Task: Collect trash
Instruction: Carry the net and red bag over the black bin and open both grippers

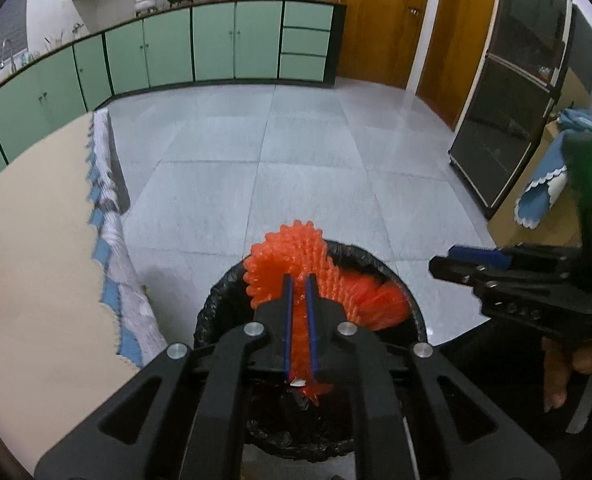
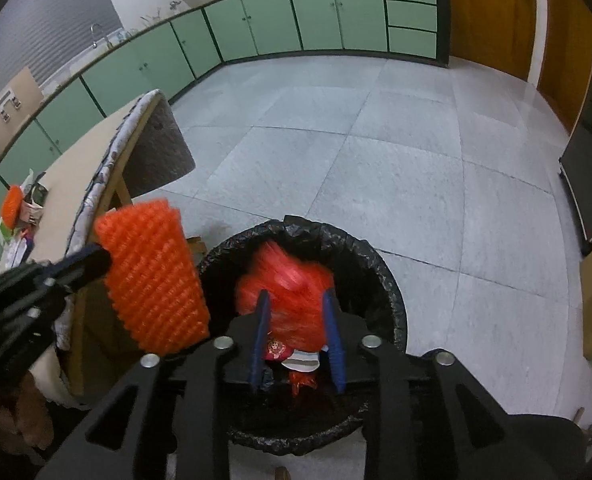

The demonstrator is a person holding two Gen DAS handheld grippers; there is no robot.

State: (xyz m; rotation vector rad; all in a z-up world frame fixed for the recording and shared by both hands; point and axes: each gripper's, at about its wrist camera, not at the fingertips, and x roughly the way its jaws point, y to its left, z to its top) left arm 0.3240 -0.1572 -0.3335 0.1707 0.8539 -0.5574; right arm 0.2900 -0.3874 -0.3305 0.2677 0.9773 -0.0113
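From the left wrist view, the left tongs (image 1: pixel 300 280) pinch a piece of orange foam netting (image 1: pixel 284 256), the blue pads nearly together with the netting squeezed between them. The netting stands above the near rim of a round bin (image 1: pixel 412 300) lined with a black bag, which sits on a pale tiled floor (image 1: pixel 296 152). A crumpled red plastic bag (image 1: pixel 376 296) lies inside the bin. To the right, the right tongs (image 1: pixel 452 258) reach in from the side, and part of the hand (image 1: pixel 576 368) holding them shows below. To the left is a desk (image 1: pixel 36 240) with a fringed cloth (image 1: pixel 108 240) hanging over its edge. From the right wrist view, the right tongs (image 2: pixel 296 304) hang over the bin (image 2: pixel 392 280) with their blue pads spread apart; the red plastic bag (image 2: pixel 288 276) lies between them, blurred, and I cannot tell whether the pads touch it. Small wrappers (image 2: pixel 292 354) lie beside it in the bin. At left, the left tongs (image 2: pixel 96 258) hold the orange foam netting (image 2: pixel 152 276) just beside the bin's rim, and more litter (image 2: pixel 20 208) lies on the desk (image 2: pixel 80 184).
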